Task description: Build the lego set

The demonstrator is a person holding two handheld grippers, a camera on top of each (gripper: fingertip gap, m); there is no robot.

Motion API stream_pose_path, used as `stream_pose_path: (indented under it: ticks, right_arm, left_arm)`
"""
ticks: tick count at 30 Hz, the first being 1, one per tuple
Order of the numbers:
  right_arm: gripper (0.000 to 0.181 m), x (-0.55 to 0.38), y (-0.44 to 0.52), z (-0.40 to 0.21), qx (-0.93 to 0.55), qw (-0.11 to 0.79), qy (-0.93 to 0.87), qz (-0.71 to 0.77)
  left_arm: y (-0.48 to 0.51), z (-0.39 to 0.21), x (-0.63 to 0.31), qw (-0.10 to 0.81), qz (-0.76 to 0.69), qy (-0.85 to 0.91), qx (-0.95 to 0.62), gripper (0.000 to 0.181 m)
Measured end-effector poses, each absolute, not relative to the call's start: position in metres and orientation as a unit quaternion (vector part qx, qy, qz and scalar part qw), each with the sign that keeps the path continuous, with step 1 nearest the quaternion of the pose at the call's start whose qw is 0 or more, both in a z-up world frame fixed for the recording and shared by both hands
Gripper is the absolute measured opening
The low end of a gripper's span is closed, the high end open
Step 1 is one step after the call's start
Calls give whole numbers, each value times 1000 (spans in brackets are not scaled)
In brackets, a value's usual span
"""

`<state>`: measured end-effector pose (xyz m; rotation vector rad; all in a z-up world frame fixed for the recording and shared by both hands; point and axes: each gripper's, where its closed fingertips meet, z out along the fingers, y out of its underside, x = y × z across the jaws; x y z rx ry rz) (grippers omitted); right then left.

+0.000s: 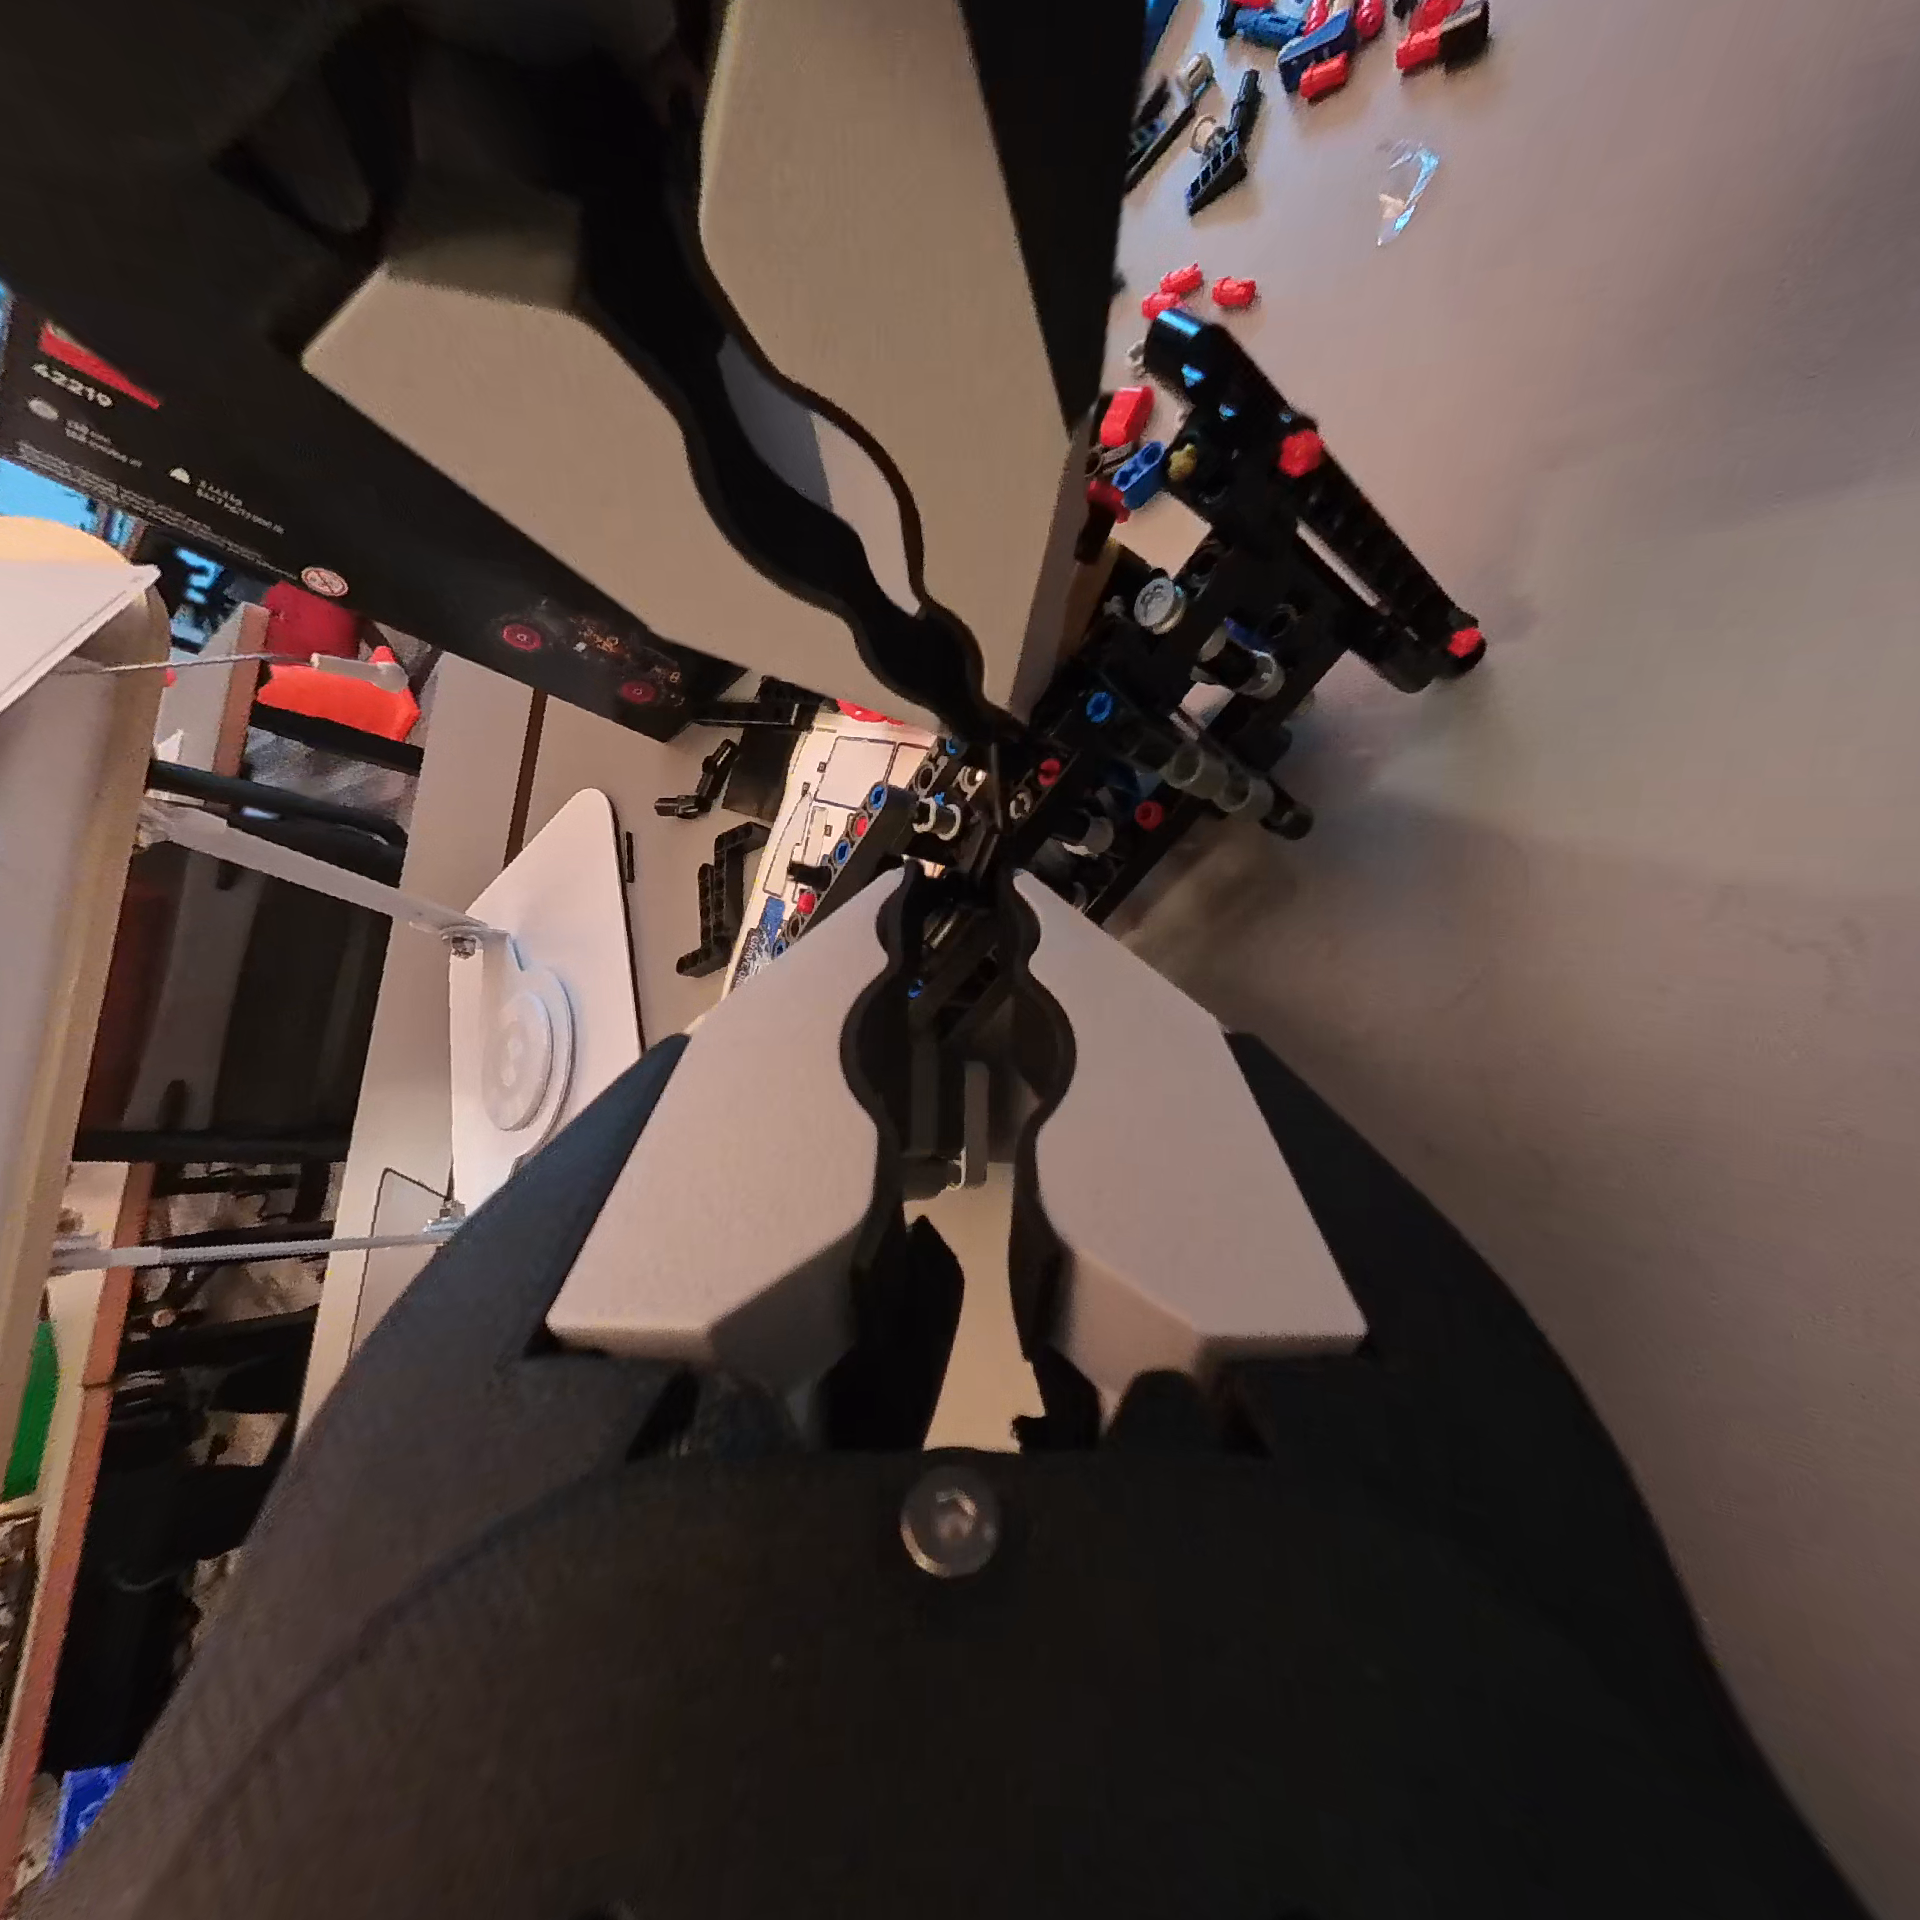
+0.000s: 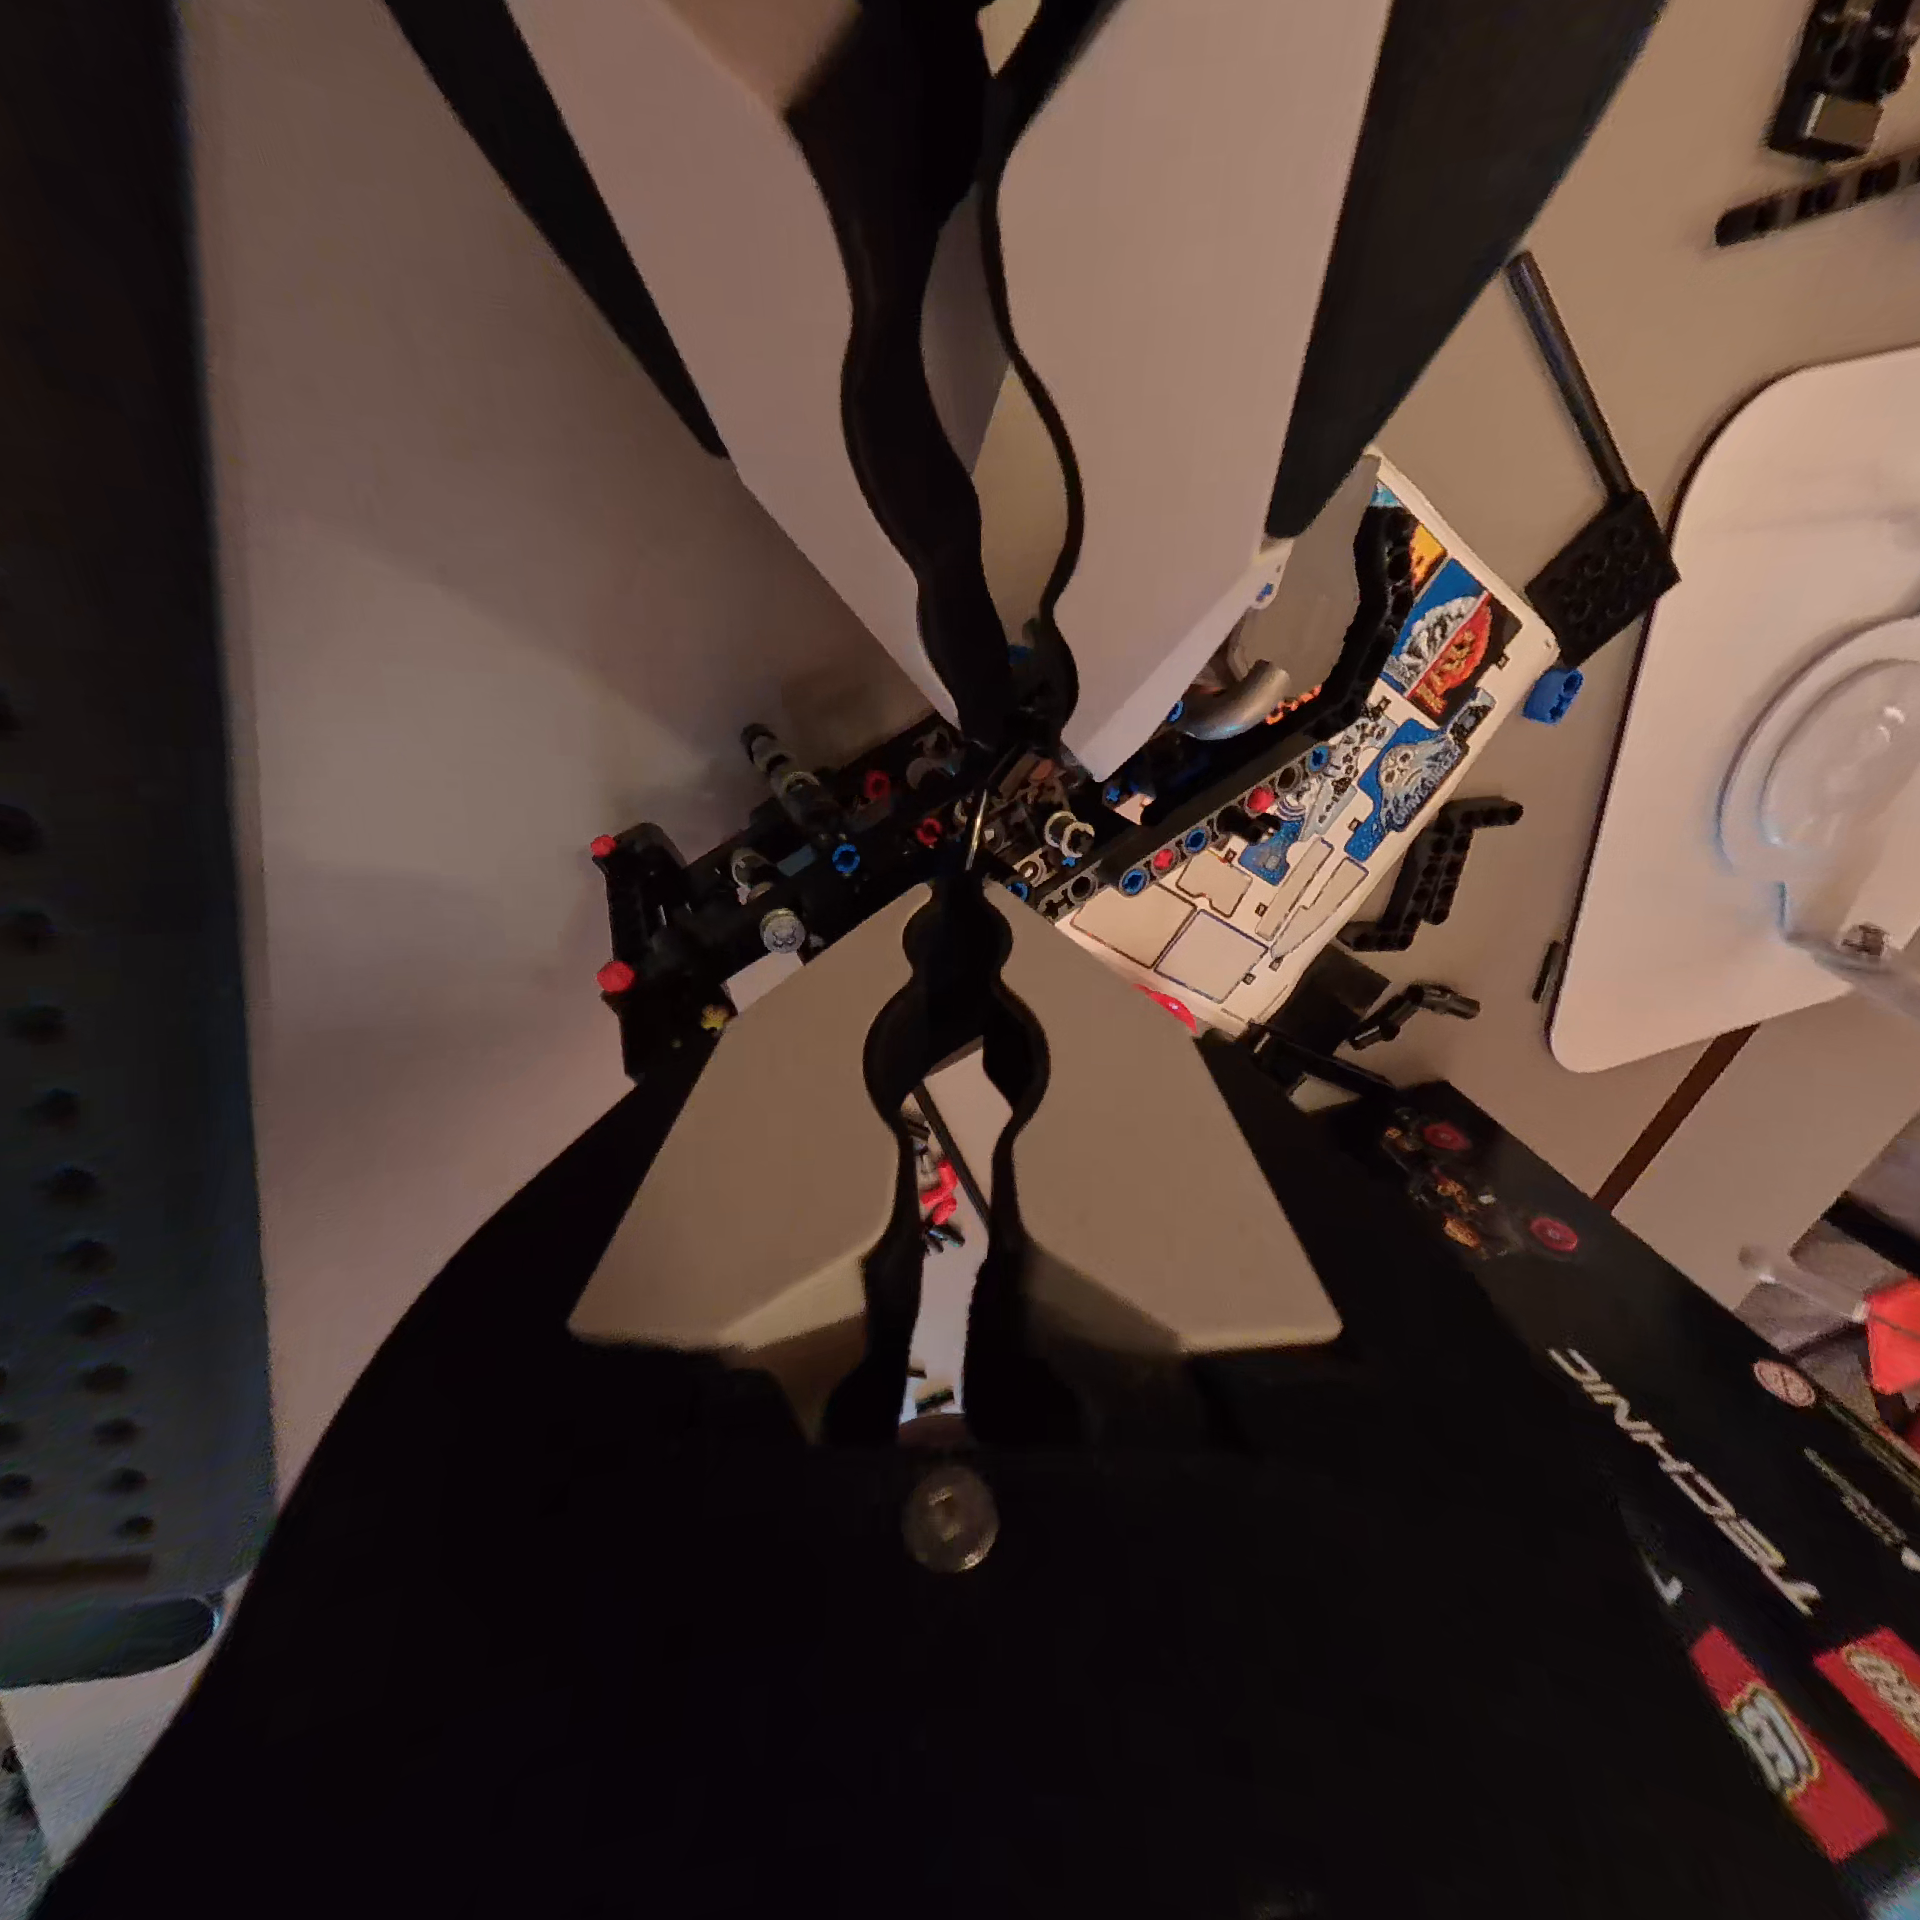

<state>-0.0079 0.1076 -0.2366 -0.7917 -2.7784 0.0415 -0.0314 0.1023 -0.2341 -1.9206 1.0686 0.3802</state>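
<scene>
Here both tongs meet tip to tip over the black frame (image 1: 1226, 665), a half-built assembly of black beams studded with red and blue pins that rests on the tabletop (image 1: 1558, 1039). In the left wrist view, the left tongs (image 1: 961, 914) are closed on a dark piece at the near end of the frame, with a black beam showing in the gap between the fingers behind the tips. The right tongs (image 1: 977, 717) come in from above and opposite, their wavy black pads pressed together at the tips; whether they pinch anything cannot be told.

In the right wrist view the same meeting shows reversed: the right tongs (image 2: 961, 894) low in the picture, tips together at the frame (image 2: 790, 862), the left tongs (image 2: 1023, 717) coming from the top.

Just beyond the tips and to the side lies a sticker sheet (image 2: 1340, 831), partly under the frame. Loose black beams (image 1: 717, 904) lie beside it. Past the frame, far from the left tongs, red and blue pieces (image 1: 1351, 47) are scattered. The black box (image 2: 1683, 1403) lies close beside the right tongs.
</scene>
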Motion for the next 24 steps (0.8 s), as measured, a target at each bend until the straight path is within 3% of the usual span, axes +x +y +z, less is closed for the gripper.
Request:
stream_pose_path:
  ticks: [7, 13, 17, 24]
  right_arm:
    - [0, -6, 107, -239, -255, 85, -962, 49]
    - [0, -7, 111, -229, -283, 104, -951, 67]
    - [0, -3, 114, -218, -321, 122, -933, 108]
    - [0, 37, 127, -218, -427, 126, -878, 178]
  left_arm:
    - [103, -234, -31, 447, 143, 426, -774, 11]
    - [101, -234, -30, 449, 135, 434, -769, 12]
    - [97, -236, -39, 443, 128, 431, -775, 25]
    - [93, -230, -41, 449, 119, 439, -769, 26]
